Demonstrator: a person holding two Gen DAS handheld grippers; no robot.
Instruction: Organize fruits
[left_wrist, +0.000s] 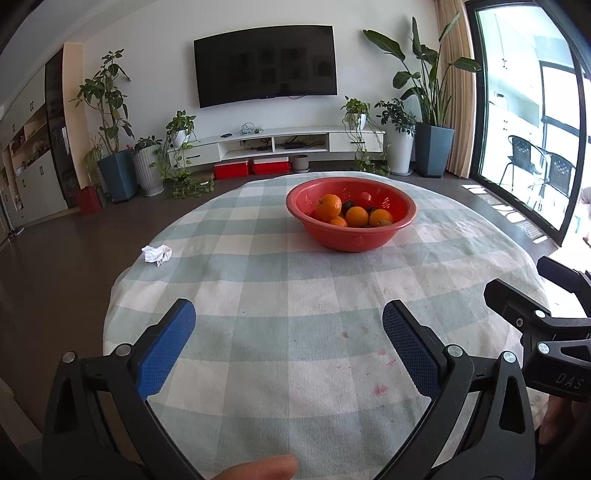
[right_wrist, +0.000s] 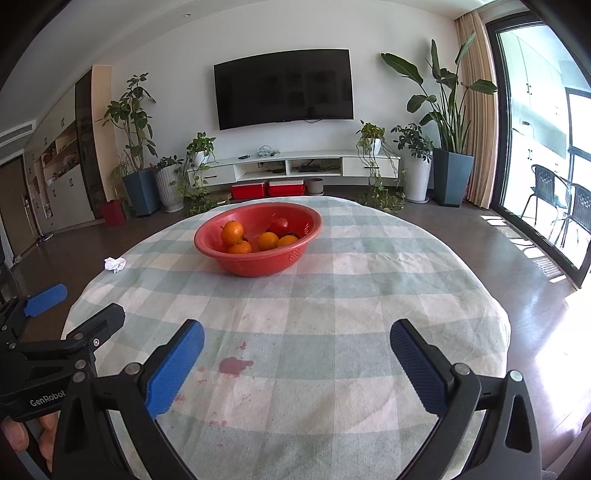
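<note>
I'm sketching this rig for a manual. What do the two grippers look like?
Both match: the left gripper and right gripper have black angular frames with silver rivets and blue textured pads. White lettering reads "GenRobot" on the left one's body and "DAS" on the right's.

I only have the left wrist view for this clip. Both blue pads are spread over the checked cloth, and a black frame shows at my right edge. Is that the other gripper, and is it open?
Observer: Yes. The right gripper is open, nothing between its pads.
Operator: Any stains near it?
Observer: A dark red blotch lies on the tablecloth between its fingers.
Operator: Is the left hand visible?
Observer: Fingertips show under the left gripper, which is open too.
</note>
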